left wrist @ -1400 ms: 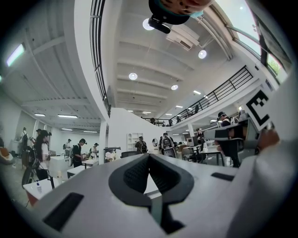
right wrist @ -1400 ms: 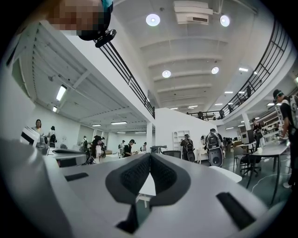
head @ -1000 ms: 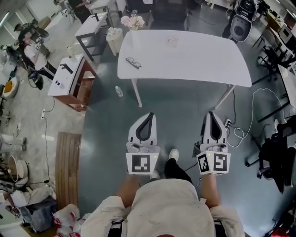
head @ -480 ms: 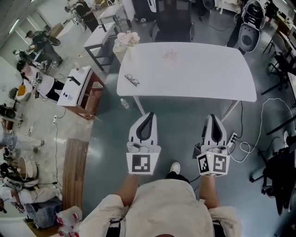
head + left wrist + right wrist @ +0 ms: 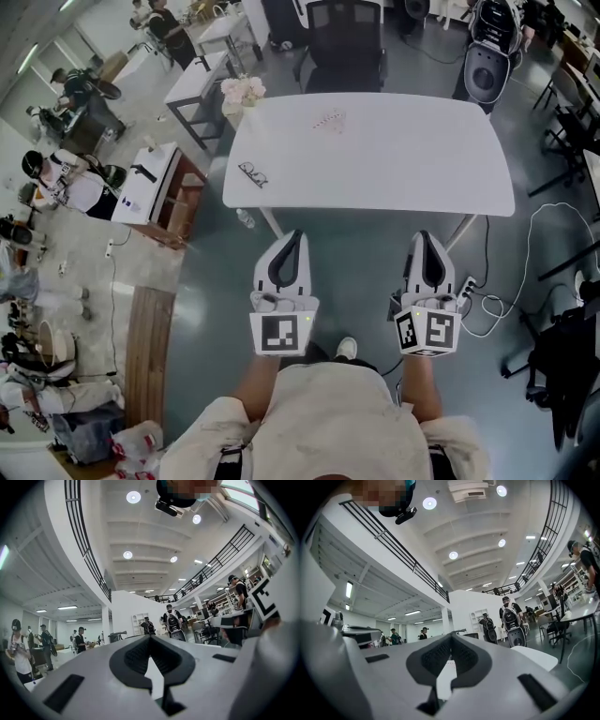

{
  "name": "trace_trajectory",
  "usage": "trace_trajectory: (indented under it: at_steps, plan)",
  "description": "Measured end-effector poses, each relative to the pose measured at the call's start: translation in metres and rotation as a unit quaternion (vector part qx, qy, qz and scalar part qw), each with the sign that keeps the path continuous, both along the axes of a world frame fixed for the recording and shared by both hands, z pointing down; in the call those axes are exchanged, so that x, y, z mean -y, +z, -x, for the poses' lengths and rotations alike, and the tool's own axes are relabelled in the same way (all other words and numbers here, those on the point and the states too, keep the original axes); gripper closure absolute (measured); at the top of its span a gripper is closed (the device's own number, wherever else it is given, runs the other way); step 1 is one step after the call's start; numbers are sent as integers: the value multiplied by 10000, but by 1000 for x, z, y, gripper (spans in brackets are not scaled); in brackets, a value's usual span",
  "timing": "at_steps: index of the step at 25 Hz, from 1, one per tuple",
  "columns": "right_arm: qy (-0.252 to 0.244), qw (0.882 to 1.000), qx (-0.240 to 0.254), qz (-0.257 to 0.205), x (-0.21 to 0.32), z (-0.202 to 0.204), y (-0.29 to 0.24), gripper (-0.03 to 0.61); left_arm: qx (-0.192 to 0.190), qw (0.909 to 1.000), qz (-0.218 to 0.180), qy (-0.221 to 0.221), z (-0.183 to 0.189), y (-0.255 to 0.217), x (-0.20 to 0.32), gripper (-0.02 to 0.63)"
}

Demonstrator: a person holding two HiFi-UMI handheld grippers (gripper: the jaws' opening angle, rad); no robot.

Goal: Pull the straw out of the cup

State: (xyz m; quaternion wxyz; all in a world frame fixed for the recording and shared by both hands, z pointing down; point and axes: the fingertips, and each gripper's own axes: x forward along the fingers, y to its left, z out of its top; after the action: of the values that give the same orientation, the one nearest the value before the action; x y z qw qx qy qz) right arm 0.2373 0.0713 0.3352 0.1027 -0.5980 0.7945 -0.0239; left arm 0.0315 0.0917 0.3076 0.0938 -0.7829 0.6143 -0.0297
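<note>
A white table (image 5: 394, 178) stands ahead of me in the head view. On its far part lies a small pale pinkish item (image 5: 329, 120), too small to tell as a cup with a straw. My left gripper (image 5: 292, 236) and right gripper (image 5: 426, 236) are held side by side over the grey floor, short of the table's near edge, both pointing at it. Both are shut with nothing between the jaws. In the left gripper view the left gripper (image 5: 150, 637) has its tips meeting, and so does the right gripper (image 5: 451, 635) in its own view. Neither gripper view shows the item.
A pair of glasses (image 5: 251, 172) lies near the table's left edge, and flowers (image 5: 242, 89) stand at its far left corner. Behind the table is a black chair (image 5: 347, 47). A bottle (image 5: 246, 218) lies on the floor, cables (image 5: 483, 281) at right, a low cabinet (image 5: 150, 183) and people at left.
The table has come nearer and now sits lower in the head view. Both grippers have moved forward towards it together, still shut.
</note>
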Motion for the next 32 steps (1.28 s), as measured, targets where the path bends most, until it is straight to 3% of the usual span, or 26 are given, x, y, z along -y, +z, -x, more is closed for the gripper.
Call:
trace_trajectory:
  at_steps: [10, 19, 32]
  plan:
    - [-357, 9981, -469, 168, 36, 25, 29, 575, -99, 9997, 234, -48, 6, 29, 36, 611]
    - [-475, 9957, -794, 105, 99, 56, 18, 575, -359, 9993, 125, -4, 32, 26, 102, 611]
    - [-553, 9895, -1324, 184, 210, 137, 4, 575, -499, 9987, -48, -36, 118, 30, 213, 611]
